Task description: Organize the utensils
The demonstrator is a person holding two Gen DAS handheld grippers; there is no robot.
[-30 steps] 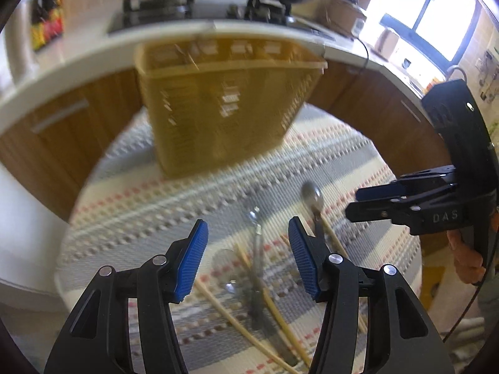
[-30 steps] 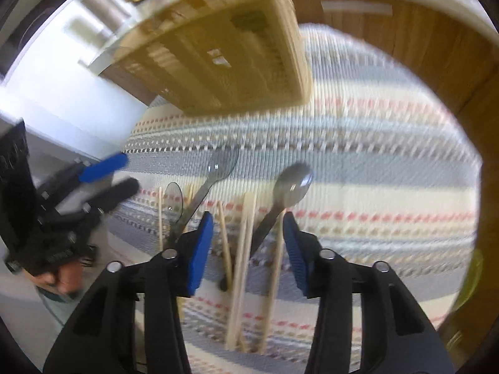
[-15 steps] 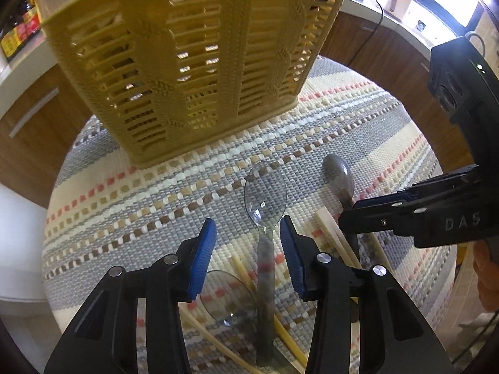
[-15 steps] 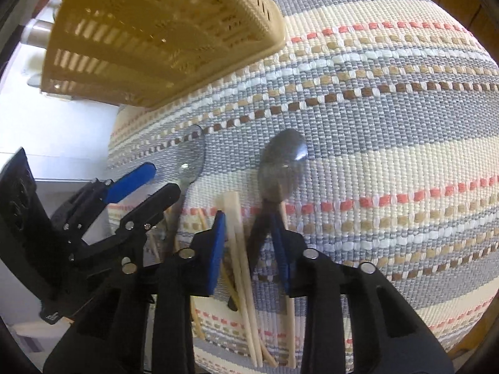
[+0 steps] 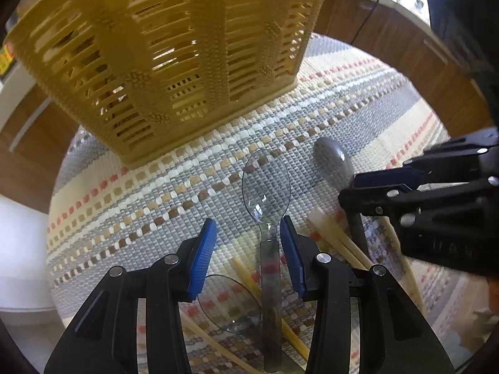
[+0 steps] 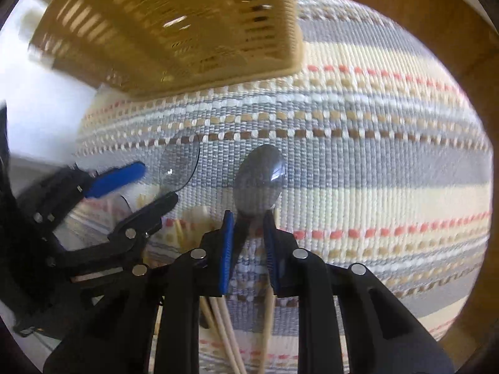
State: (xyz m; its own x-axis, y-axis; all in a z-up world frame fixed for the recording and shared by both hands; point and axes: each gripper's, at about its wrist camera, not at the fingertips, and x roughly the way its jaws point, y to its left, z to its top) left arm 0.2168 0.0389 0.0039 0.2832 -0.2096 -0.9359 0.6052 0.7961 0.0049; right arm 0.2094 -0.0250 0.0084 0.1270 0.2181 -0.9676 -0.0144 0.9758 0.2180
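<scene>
A clear plastic spoon [image 5: 266, 187] lies on the striped woven mat [image 5: 156, 199], its handle between the open fingers of my left gripper [image 5: 246, 237], close to the right pad. A second clear spoon [image 5: 229, 305] and several wooden chopsticks [image 5: 340, 240] lie under it. A dark grey spoon [image 6: 260, 180] lies to the right; it also shows in the left wrist view [image 5: 332, 162]. My right gripper [image 6: 248, 224] is low over its neck, jaws narrowed around it with a small gap. The yellow slatted basket [image 5: 174, 56] stands behind; it also shows in the right wrist view [image 6: 187, 28].
The mat covers a small round table. Wooden cabinet fronts [image 5: 389, 31] and a white counter edge ring it. The two grippers are close side by side over the utensil pile; the left gripper shows in the right wrist view [image 6: 137, 184].
Both grippers have come down and forward onto the utensils. The right jaws have narrowed around the dark spoon's neck; the left jaws have narrowed around the clear spoon's handle.
</scene>
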